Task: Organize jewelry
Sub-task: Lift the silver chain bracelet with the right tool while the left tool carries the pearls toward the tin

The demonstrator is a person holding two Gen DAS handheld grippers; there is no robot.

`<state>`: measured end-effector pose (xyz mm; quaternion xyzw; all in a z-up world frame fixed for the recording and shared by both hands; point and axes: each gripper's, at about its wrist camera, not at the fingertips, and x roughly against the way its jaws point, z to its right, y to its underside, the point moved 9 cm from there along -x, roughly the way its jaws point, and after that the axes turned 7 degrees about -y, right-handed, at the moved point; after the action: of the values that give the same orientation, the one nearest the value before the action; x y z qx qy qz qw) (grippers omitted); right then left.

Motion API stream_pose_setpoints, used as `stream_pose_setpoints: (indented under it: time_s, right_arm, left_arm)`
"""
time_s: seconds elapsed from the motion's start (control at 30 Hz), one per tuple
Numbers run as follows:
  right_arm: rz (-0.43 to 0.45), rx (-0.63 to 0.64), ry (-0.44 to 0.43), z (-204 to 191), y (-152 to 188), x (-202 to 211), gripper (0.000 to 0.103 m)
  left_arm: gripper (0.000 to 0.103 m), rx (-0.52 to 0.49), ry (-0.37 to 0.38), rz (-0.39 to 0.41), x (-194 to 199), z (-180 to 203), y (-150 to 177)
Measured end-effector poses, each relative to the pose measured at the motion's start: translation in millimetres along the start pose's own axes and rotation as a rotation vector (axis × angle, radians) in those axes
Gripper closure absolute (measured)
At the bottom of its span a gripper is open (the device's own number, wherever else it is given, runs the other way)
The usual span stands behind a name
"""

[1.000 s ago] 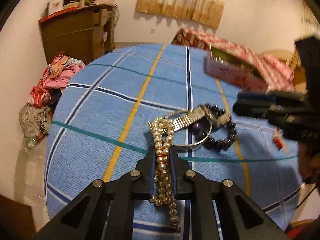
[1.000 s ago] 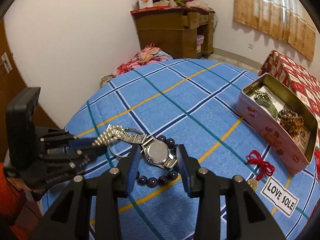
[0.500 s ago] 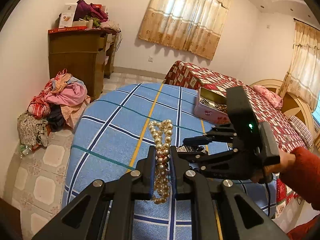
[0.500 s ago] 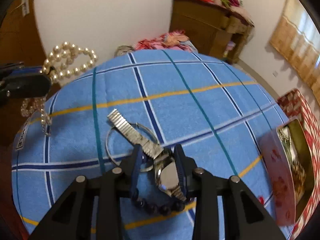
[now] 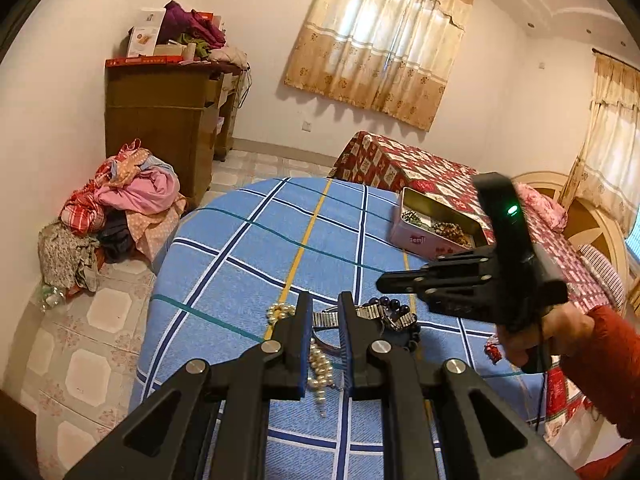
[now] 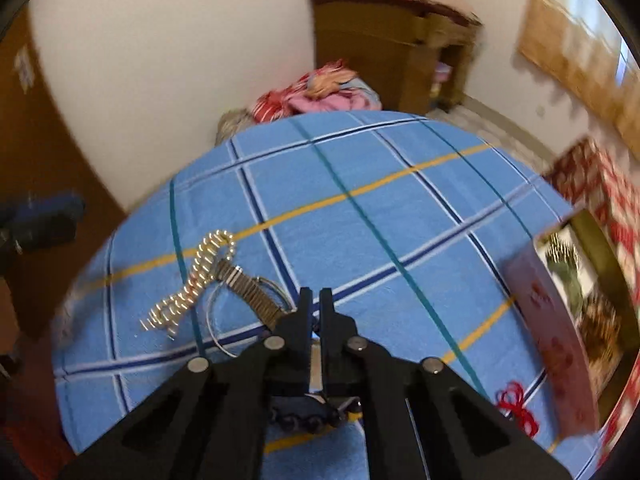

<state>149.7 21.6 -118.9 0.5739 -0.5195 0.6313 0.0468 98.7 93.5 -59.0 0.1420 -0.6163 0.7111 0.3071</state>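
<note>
A pearl necklace (image 5: 320, 364) lies on the blue checked tablecloth (image 5: 256, 256), seen through the gap of my left gripper (image 5: 325, 300), which is open above it. It also shows in the right wrist view (image 6: 192, 284). My right gripper (image 6: 315, 294) is shut on a metal wristwatch (image 6: 250, 294) by its case; the band trails left. A dark bead bracelet (image 6: 308, 420) lies under the right gripper. A thin silver bangle (image 6: 218, 332) lies beneath the watch band. The pink jewelry tin (image 5: 434, 226) stands open at the table's far right.
A red ribbon charm (image 6: 518, 406) lies near the tin (image 6: 560, 344). A bed with a red patterned cover (image 5: 440, 176) is beyond the table. A pile of clothes (image 5: 116, 204) and a wooden cabinet (image 5: 168, 120) stand by the wall.
My left gripper opened and let the pearl necklace drop onto the tablecloth. My right gripper closed on the wristwatch and is swinging, blurring its view.
</note>
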Motion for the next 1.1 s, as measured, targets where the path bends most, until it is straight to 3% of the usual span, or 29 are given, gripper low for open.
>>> stream_pose_setpoints:
  time_s: [0.1, 0.23, 0.37, 0.5, 0.57, 0.6, 0.63, 0.67, 0.9, 1.0, 1.07, 1.1]
  right_arm:
    - [-0.006, 0.037, 0.003, -11.8, 6.3, 0.5, 0.092]
    - [-0.042, 0.14, 0.071, -21.9, 10.5, -10.8, 0.059]
    - [-0.126, 0.294, 0.122, -29.4, 21.3, -32.0, 0.059]
    - [-0.179, 0.328, 0.154, -27.4, 21.6, -45.4, 0.06]
    - [-0.203, 0.344, 0.182, -27.2, 19.8, -46.0, 0.064]
    - [-0.191, 0.35, 0.207, -26.2, 17.5, -42.7, 0.074]
    - [-0.179, 0.333, 0.23, -21.7, 14.8, -37.6, 0.089]
    - [-0.158, 0.291, 0.216, -17.5, 12.0, -32.2, 0.097]
    - [0.012, -0.095, 0.047, 17.7, 7.9, 9.3, 0.097]
    - [0.119, -0.252, -0.074, 19.9, 8.7, 28.4, 0.097]
    - [0.193, -0.342, -0.151, 18.0, 7.9, 43.7, 0.097]
    - [0.232, -0.379, -0.184, 17.0, 7.0, 51.9, 0.097]
  left_arm:
    - [0.091, -0.025, -0.019, -0.04, -7.4, -0.2, 8.4]
    - [0.091, 0.001, -0.038, -0.127, -24.0, -6.2, 25.6]
    - [0.086, 0.008, -0.056, -0.181, -32.1, -10.2, 36.3]
    - [0.036, 0.038, -0.08, -0.161, -28.7, -16.1, 34.1]
    - [0.031, 0.045, -0.083, -0.144, -25.3, -17.2, 30.8]
    - [0.031, 0.044, -0.081, -0.142, -24.3, -16.9, 29.9]
    - [0.031, 0.041, -0.082, -0.143, -25.0, -17.6, 29.2]
    - [0.031, 0.037, -0.084, -0.145, -26.3, -18.2, 29.7]
    - [0.031, 0.027, -0.048, -0.198, -49.1, -3.8, 36.3]
    - [0.031, 0.016, -0.091, -0.214, -64.3, -0.4, 38.1]
    - [0.036, -0.014, -0.145, -0.247, -76.7, -0.3, 42.4]
    - [0.045, -0.02, -0.156, -0.268, -81.3, 0.1, 45.5]
